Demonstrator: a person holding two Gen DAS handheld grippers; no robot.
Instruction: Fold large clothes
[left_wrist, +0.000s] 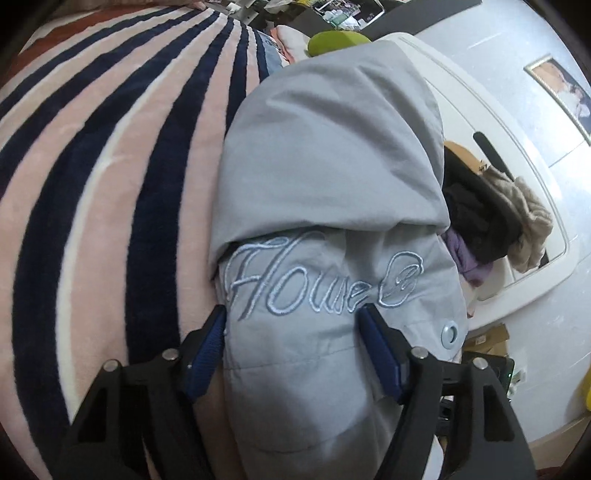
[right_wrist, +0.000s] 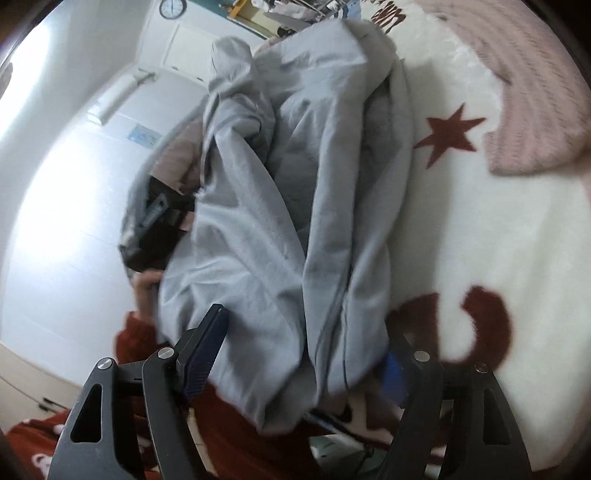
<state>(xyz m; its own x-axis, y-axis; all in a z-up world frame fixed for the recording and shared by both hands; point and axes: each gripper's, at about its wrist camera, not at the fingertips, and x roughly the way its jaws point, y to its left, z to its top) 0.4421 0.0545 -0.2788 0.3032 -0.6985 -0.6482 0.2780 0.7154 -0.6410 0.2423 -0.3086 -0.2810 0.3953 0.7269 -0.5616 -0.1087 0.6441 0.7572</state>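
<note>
Striped blanket (left_wrist: 110, 155) — both tools apparently (blurry) clamp grey jacket (left_wrist: 325, 177).

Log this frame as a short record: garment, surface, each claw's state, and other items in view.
garment: grey jacket, bunched, embroidered script facing the left camera
surface: striped blanket under it; star-print blanket in the right view
left claw: fingers apart, jacket fabric between them
right claw: fingers apart, jacket fabric between them
other: pink knit, wall clock
</note>
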